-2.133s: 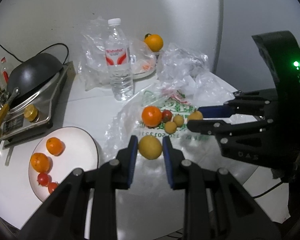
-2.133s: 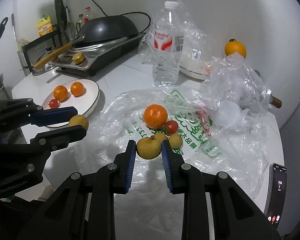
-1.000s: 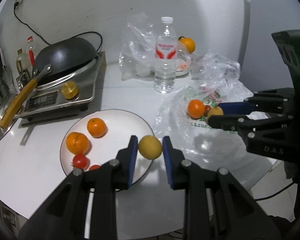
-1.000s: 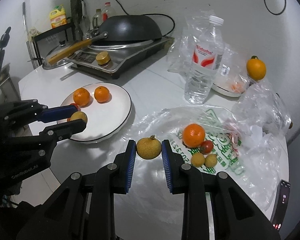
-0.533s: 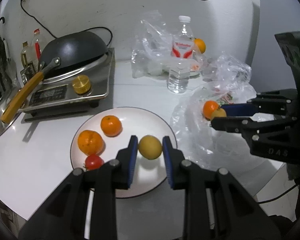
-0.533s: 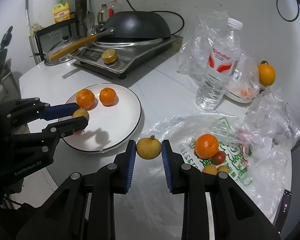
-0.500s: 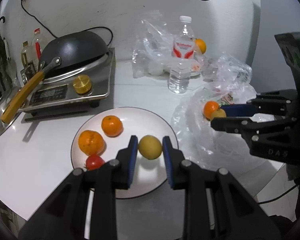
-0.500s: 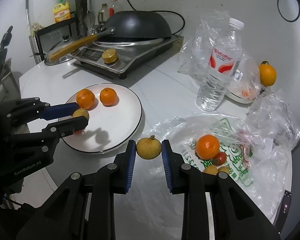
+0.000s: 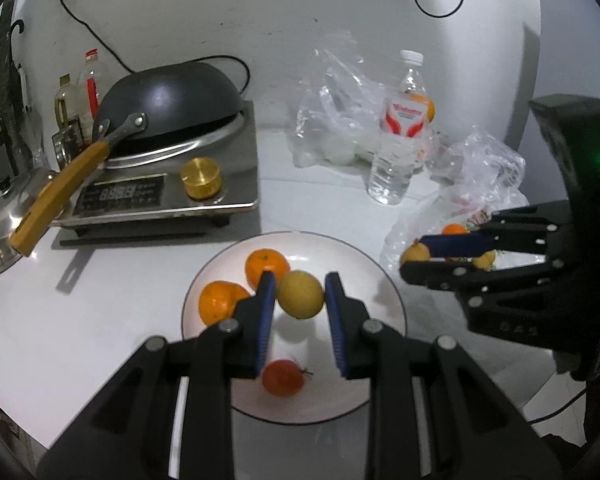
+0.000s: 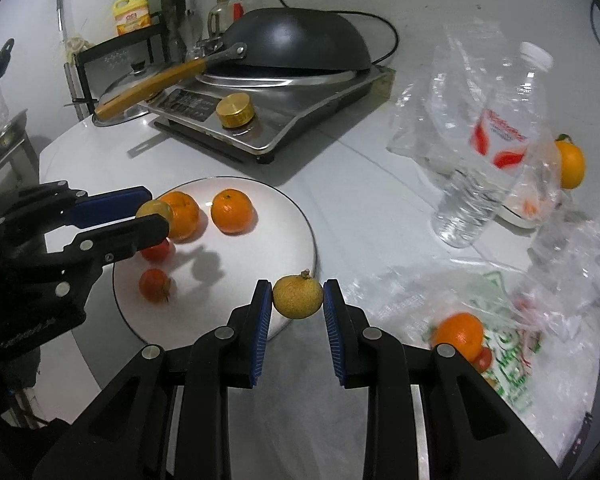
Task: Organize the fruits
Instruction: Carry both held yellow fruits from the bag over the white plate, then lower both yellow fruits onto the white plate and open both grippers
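L tongs (image 9: 300, 300) pinch smooth yellow round fruit (image 9: 301, 294) over white round plate (image 9: 384, 280), frame centre. Release low, w/ bare spot under. R tongs (image 10: 298, 300) pinch rough yellow fruit (image 10: 298, 296).

1. Left gripper (image 9: 301, 294) pinches a yellow fruit (image 9: 301, 294) above the white plate (image 9: 384, 300).
2. Two oranges (image 9: 267, 267) and a tomato (image 9: 283, 377) sit on it.
3. Right gripper (image 9: 416, 258) grips another yellow fruit (image 9: 415, 252) just beside the plate.

White wall (image 9: 260, 8), round table (image 9: 60, 320), perhaps marble
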A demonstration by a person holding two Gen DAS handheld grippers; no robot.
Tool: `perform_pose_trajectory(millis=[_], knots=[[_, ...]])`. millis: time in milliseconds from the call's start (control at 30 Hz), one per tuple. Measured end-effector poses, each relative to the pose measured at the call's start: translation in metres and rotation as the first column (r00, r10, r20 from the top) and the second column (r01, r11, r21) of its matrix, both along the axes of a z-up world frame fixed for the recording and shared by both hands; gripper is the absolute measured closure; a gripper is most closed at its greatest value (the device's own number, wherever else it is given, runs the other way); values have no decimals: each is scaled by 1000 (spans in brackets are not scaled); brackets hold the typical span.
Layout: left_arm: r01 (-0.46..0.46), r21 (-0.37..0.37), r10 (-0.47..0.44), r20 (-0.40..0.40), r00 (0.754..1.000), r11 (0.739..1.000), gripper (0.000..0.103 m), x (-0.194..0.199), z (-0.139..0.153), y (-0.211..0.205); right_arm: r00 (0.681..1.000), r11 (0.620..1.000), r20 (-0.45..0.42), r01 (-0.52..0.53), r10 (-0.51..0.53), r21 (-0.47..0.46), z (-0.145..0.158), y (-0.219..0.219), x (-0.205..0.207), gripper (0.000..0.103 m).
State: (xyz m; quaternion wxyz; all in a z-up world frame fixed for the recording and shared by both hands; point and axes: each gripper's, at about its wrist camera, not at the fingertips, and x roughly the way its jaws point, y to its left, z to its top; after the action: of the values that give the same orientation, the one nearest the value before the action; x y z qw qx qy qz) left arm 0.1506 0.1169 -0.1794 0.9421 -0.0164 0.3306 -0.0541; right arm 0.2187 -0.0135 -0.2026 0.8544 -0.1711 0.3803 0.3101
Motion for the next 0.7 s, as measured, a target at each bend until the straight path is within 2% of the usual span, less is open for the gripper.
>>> perform_pose_trajectory(millis=[267, 700], knots=[[-19, -7, 19, 6, 1000, 1000, 77, 5, 1, 19, 999, 999, -34, -38, 37, -9, -17, 35, 21, 75], [-24, -42, 24, -1, 1000, 999, 77, 13, -8, 35, 997, 998, -62, -56, 54, -38, -36, 67, 43, 75]])
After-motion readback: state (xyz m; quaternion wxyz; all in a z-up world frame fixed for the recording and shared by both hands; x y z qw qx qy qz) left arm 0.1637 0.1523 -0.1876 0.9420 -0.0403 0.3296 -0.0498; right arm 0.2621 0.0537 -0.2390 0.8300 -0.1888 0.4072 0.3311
